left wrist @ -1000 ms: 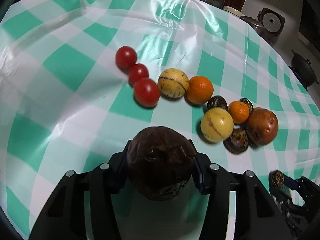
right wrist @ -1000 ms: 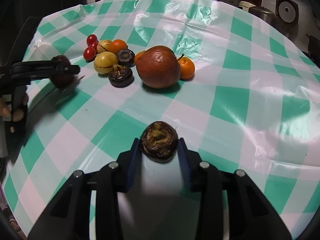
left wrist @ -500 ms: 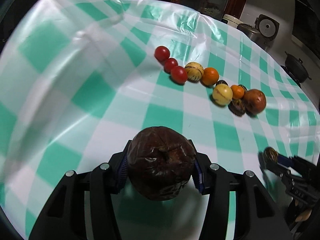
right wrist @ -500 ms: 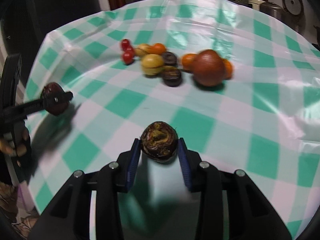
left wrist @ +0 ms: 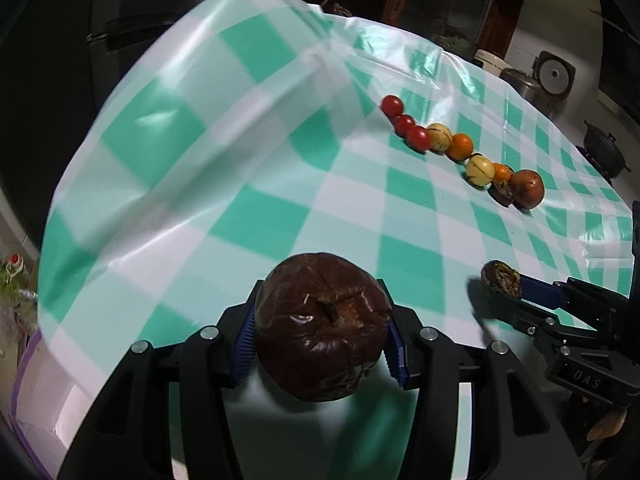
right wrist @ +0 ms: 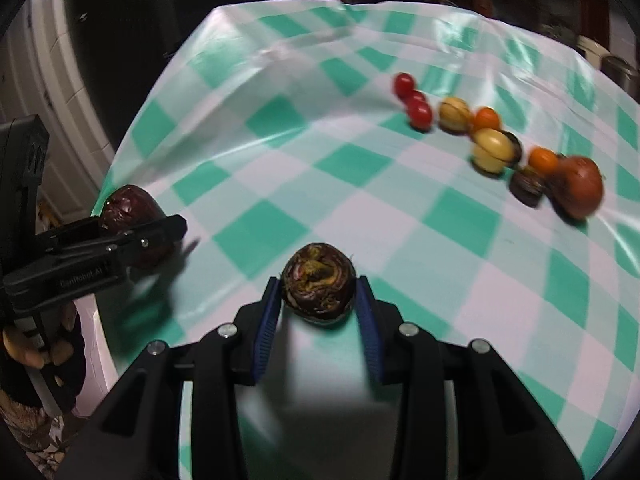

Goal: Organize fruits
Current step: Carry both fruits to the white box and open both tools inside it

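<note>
- Left gripper [left wrist: 322,334] is pinching a big dark wrinkled fruit [left wrist: 322,326], pads on both flanks. It is held above the table's near corner, at 6 o'clock in the left wrist view.
- Right gripper [right wrist: 318,296] is clamped on a small dark fruit [right wrist: 318,282], also off the cloth, low centre in its own view.
- The remaining fruit sits in a row [left wrist: 460,146] at about 2 o'clock in the left view, well apart from both grippers: red tomatoes [left wrist: 404,122] at the far end, a big brown fruit [left wrist: 528,188] at the near end.
- Risk 1: the big fruit bulges well past the pads. Its wrinkled skin looks soft, so I'd guess a squeeze could dent it or a jolt could roll it out.
- Risk 2: the checked tablecloth [left wrist: 248,160] is glossy plastic and rumpled. Round fruit released near that edge could roll off.
- Risk 3: the two grippers work close side by side; converging on one spot risks a knock.
- Risk 4: the row fruits touch each other, so nudging one while placing could scatter the line.
</note>
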